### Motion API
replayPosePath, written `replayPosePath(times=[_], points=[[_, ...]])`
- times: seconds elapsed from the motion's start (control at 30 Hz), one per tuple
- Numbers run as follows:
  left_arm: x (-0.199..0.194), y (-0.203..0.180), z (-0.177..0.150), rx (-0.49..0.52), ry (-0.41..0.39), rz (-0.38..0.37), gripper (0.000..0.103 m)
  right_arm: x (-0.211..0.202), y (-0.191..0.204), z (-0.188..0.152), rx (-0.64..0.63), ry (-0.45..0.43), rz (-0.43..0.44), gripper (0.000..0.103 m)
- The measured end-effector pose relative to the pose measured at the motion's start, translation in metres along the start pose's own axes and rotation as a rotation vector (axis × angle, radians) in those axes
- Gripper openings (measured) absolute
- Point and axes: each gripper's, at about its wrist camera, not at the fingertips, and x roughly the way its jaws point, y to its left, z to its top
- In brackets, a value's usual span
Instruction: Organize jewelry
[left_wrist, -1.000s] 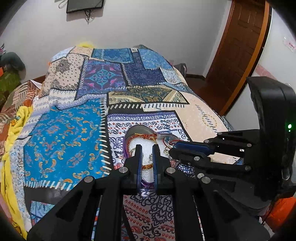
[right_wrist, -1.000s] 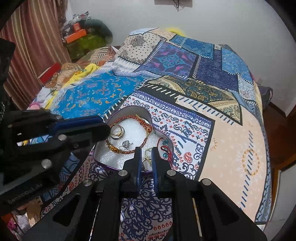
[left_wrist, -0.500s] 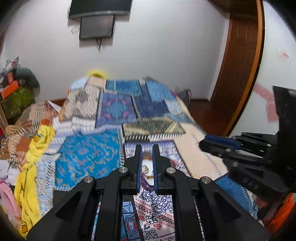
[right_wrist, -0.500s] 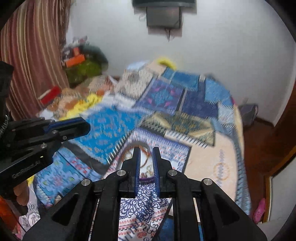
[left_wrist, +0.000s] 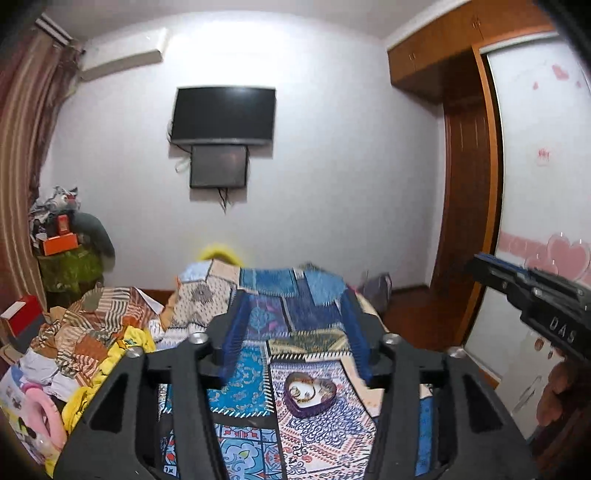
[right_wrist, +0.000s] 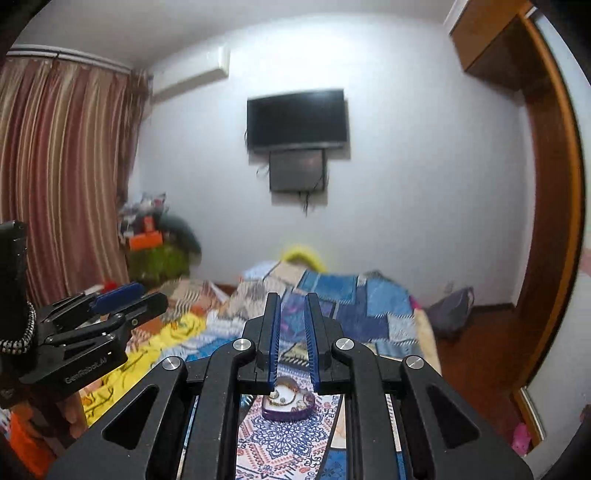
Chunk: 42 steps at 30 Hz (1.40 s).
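We find the heart-shaped jewelry tin (left_wrist: 309, 394) on the bed (left_wrist: 255, 435) below and ahead of both raised tongs, the left tongs (left_wrist: 293, 332) opening and empty, the right tongs (right_wrist: 291, 339) nearly together and empty

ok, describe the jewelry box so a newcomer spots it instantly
Start at the bed's patchwork bedspread. On its near, red-and-white patterned part sits the jewelry box. It is the only heart-shaped thing there: purple walls, white lining, gold pieces inside.

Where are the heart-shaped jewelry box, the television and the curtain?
heart-shaped jewelry box (left_wrist: 295, 409), left wrist view, purple side wall.
television (right_wrist: 297, 120), right wrist view, middle of the dark screen.
curtain (right_wrist: 62, 177), right wrist view, striped folds.
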Motion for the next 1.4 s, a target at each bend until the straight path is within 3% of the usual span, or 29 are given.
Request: replayPosePath(times=[0.07,0.1,0.13,0.2,0.37,0.43,1.4], points=[[-0.012,0.001,-0.002,-0.01,-0.028,0.023,0.075,-0.007,0.005,-0.001,-0.002,-0.015,-0.018,0.017],[-0.016,0.001,-0.003,-0.015,-0.037,0.031,0.079,-0.007,0.006,-0.001,0.001,-0.02,-0.024,0.031],[-0.019,0.002,-0.004,-0.018,-0.043,0.037,0.083,-0.01,0.007,-0.002,0.009,-0.027,-0.034,0.056],[-0.023,0.002,-0.007,-0.018,-0.045,0.043,0.086,-0.014,0.004,-0.005,0.031,-0.054,-0.054,0.083],[-0.029,0.0,-0.009,-0.003,-0.049,0.056,0.099,-0.018,0.012,-0.005,-0.005,-0.08,-0.134,0.087],[-0.033,-0.003,-0.01,0.001,-0.056,0.063,0.1,-0.022,0.017,-0.006,-0.013,-0.082,-0.15,0.099],[-0.032,-0.009,-0.015,0.017,-0.05,0.074,0.102,-0.035,0.01,-0.015,0.003,-0.041,-0.163,0.101]])
